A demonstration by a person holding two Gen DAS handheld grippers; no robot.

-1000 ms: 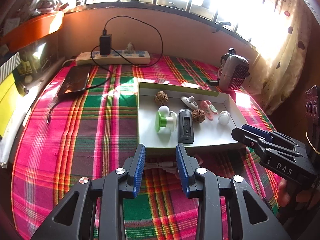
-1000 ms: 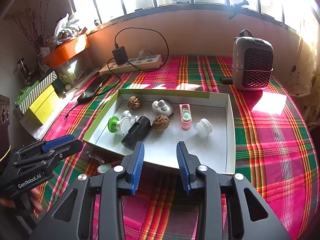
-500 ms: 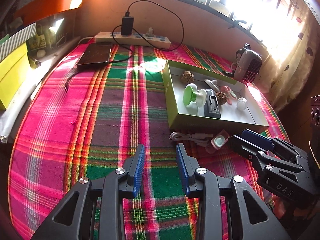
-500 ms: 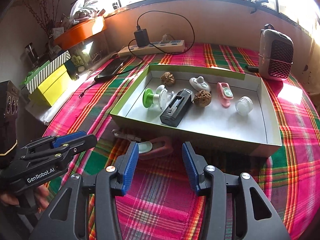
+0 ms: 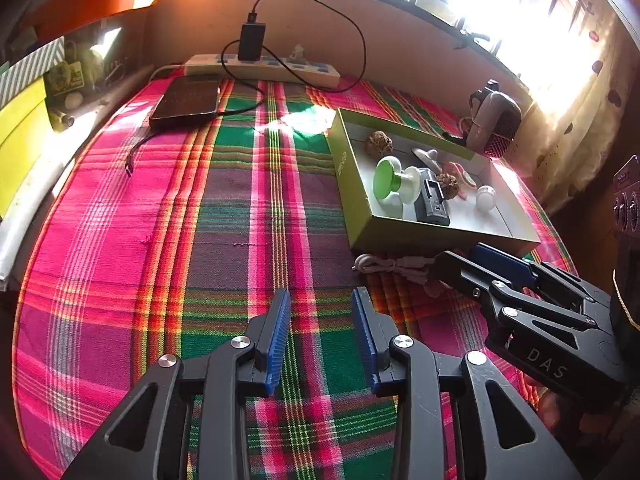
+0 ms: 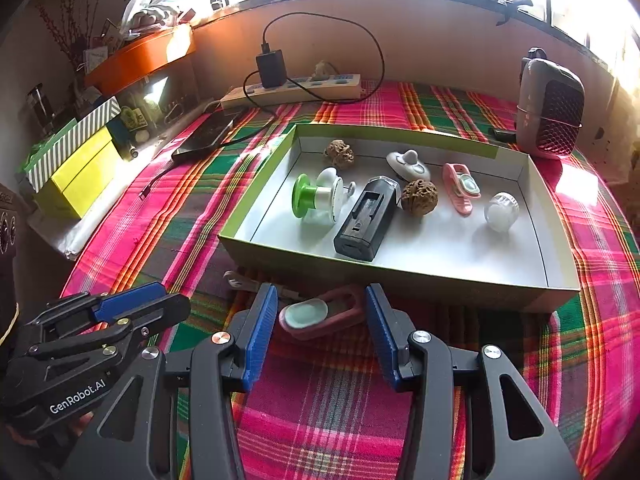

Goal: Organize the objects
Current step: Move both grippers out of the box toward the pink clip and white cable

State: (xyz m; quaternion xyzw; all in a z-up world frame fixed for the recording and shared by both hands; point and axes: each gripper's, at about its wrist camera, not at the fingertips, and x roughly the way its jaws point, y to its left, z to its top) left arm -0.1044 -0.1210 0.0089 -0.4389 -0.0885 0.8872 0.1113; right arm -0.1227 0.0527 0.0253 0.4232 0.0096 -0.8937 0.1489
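Observation:
A green-rimmed white box (image 6: 400, 280) (image 5: 352, 184) holds a green-and-white spool (image 6: 316, 198), a black charger (image 6: 368, 220), two walnuts (image 6: 419, 197), a pink clip (image 6: 460, 188), a white dome piece (image 6: 408, 164) and a clear cap (image 6: 501, 211). In front of the box lie a pink clip with a mint pad (image 6: 320, 316) and a white cable (image 5: 396, 266). My right gripper (image 6: 322, 332) is open, its fingers either side of the pink clip, not touching. My left gripper (image 5: 320, 340) is open and empty over bare cloth, left of the cable.
A plaid cloth (image 5: 240, 220) covers the table. At the back are a power strip with a black adapter (image 6: 292, 88), a phone (image 5: 186, 100) and a small heater (image 6: 550, 108). Yellow and striped boxes (image 6: 76, 160) stand at the left edge.
My right gripper has come down and forward so the pink clip lies between its open fingers. My left gripper has pulled back and left, away from the box.

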